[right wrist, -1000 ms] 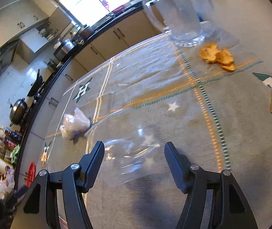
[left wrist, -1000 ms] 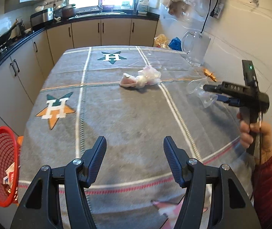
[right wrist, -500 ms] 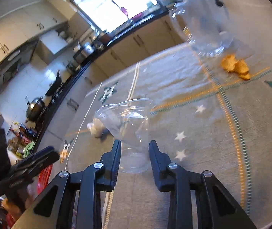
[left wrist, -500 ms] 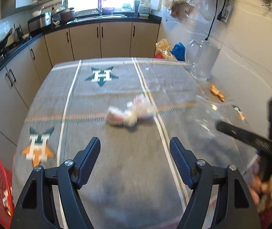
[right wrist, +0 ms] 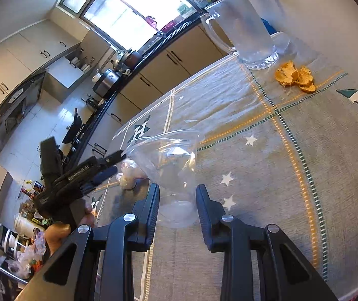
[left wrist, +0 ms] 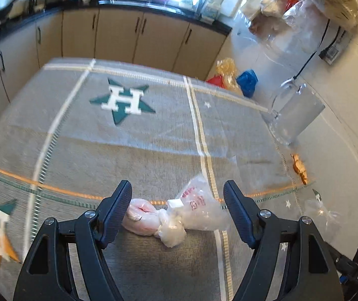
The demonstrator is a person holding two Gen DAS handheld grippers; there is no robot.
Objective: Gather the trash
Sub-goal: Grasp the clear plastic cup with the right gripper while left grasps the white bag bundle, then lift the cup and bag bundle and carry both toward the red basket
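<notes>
A knotted clear and pink plastic bag [left wrist: 176,215] lies on the grey tablecloth [left wrist: 154,135]. My left gripper [left wrist: 177,204] is open, its fingers on either side of the bag, not closed on it. My right gripper [right wrist: 177,197] is shut on the base of a clear plastic cup [right wrist: 171,170], held tilted above the cloth. The bag also shows in the right wrist view [right wrist: 130,175], just past the left gripper [right wrist: 113,161]. Orange peel pieces [right wrist: 295,76] lie near the wall; they also show in the left wrist view [left wrist: 299,168].
A clear glass jug [left wrist: 293,115] stands at the table's far right, also in the right wrist view [right wrist: 246,30]. Kitchen cabinets [left wrist: 138,40] and a counter run behind the table. Coloured bags [left wrist: 236,79] lie on the floor beyond the table's far corner.
My left gripper moved forward over the table until its open fingers flank the knotted bag. My right gripper closed on the clear cup and lifted it.
</notes>
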